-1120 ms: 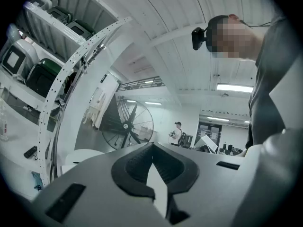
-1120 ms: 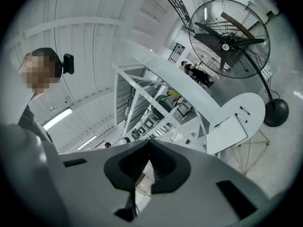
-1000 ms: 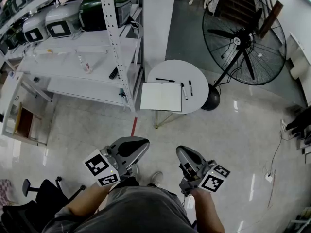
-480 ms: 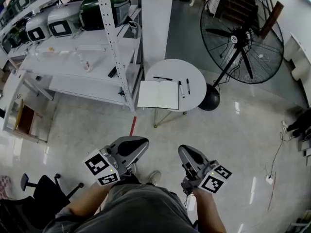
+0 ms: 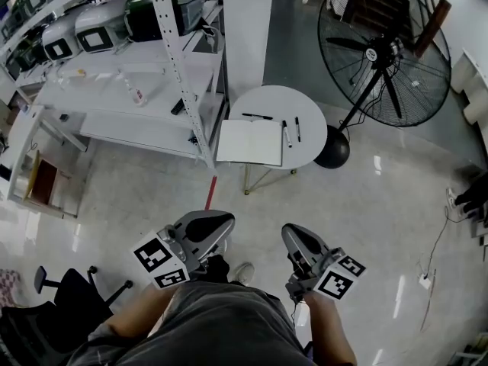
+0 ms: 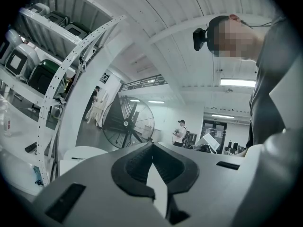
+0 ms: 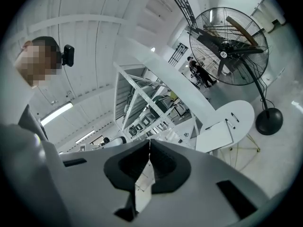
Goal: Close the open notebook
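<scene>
The open notebook (image 5: 250,142) lies flat with white pages up, on the left side of a small round white table (image 5: 277,99). It overhangs the table's edge a little. It also shows in the right gripper view, notebook (image 7: 215,136), and faintly in the left gripper view, notebook (image 6: 69,165). My left gripper (image 5: 223,221) and right gripper (image 5: 289,232) are held close to the person's body, far short of the table. Both point level toward it. The left gripper (image 6: 152,145) and the right gripper (image 7: 149,143) have their jaws shut on nothing.
Three pens (image 5: 258,116) lie on the table beside the notebook. A large pedestal fan (image 5: 385,52) stands to the table's right, a white shelving rack (image 5: 137,75) with appliances to its left, a pillar (image 5: 248,21) behind. A black office chair (image 5: 65,296) sits at lower left. Bare floor lies ahead.
The table and notebook have slid slightly up in the head view as the person edged along. Both grippers kept their pose and stayed shut.
</scene>
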`<state>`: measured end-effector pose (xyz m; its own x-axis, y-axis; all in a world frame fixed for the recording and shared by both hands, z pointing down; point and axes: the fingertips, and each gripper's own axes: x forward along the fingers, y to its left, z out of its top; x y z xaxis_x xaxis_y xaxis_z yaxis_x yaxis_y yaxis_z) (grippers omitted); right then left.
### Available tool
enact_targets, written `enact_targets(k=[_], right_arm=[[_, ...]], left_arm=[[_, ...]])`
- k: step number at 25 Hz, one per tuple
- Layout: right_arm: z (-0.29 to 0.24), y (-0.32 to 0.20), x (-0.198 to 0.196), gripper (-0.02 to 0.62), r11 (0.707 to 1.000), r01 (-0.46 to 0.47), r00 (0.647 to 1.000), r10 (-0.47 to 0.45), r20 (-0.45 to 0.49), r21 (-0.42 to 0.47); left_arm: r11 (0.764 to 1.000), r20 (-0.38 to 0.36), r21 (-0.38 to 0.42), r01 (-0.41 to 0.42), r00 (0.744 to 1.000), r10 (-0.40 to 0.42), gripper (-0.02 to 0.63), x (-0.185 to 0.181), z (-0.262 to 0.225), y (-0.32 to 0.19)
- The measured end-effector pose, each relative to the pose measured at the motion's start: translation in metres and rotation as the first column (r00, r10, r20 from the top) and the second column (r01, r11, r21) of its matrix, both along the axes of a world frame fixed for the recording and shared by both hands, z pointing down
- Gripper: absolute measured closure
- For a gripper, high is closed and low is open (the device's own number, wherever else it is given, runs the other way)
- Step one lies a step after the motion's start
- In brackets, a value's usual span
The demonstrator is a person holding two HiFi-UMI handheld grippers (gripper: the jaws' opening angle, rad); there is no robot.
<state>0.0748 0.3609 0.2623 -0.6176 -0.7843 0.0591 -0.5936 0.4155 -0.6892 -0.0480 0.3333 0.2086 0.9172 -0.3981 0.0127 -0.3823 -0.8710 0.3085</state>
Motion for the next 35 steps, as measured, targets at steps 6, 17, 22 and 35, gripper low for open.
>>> enact_targets(k=[6,17,22,35], right_arm=[[0.004,-0.010,0.003,0.574,1.000,0.016,1.000,-0.016,-0.002,-0.011],[0.013,-0.055,0.017,0.574,0.999,0.023,1.000,-0.023,-0.011,-0.034],[0.022,-0.089,0.016,0.574,0.998,0.027,1.000,-0.028,-0.008,-0.048],[0.039,-0.191,0.001,0.574,0.995,0.017,1.000,-0.017,-0.006,-0.093]], left_arm=[[1.000,-0.006,-0.013,0.018,1.000,-0.018,0.591,0.002,0.005,-0.011],[0.999,-0.018,-0.032,0.035,0.999,-0.035,0.591,0.012,0.018,-0.059],[0.998,-0.012,-0.045,0.037,0.999,-0.038,0.591,0.012,0.027,-0.095],[0.996,-0.004,-0.088,0.019,1.000,-0.019,0.591,0.001,0.046,-0.202]])
